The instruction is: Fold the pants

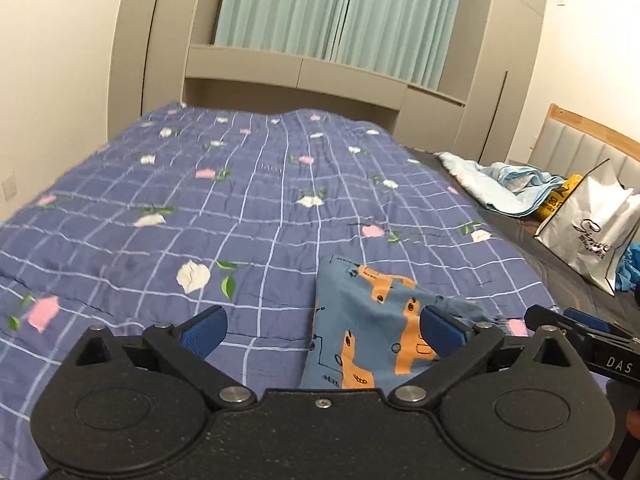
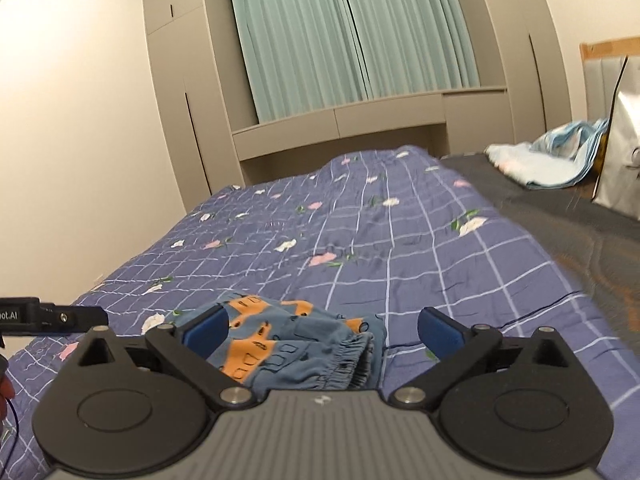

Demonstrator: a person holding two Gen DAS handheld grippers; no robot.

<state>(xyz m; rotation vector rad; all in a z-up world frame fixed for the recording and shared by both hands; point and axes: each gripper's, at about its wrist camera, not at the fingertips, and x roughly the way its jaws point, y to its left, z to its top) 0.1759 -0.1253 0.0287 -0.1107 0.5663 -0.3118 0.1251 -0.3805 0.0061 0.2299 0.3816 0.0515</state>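
Observation:
Small blue pants [image 1: 372, 320] with orange car prints lie folded on the purple checked quilt [image 1: 200, 208], close in front of both grippers. My left gripper [image 1: 322, 326] is open and empty, its right finger over the pants' edge. In the right wrist view the pants [image 2: 296, 344] show their elastic waistband toward me. My right gripper [image 2: 324, 330] is open and empty just above them, its left finger over the cloth. The right gripper's fingers [image 1: 576, 320] show at the right edge of the left view; the left gripper's tip [image 2: 68, 316] shows at the left of the right view.
A white shopping bag [image 1: 592, 224] and a heap of light blue cloth [image 1: 504, 184] lie on the grey sheet [image 2: 560, 216] at the right. Grey cabinets [image 1: 304, 76] and teal curtains [image 1: 340, 12] stand beyond the bed. A padded headboard [image 1: 592, 148] is at far right.

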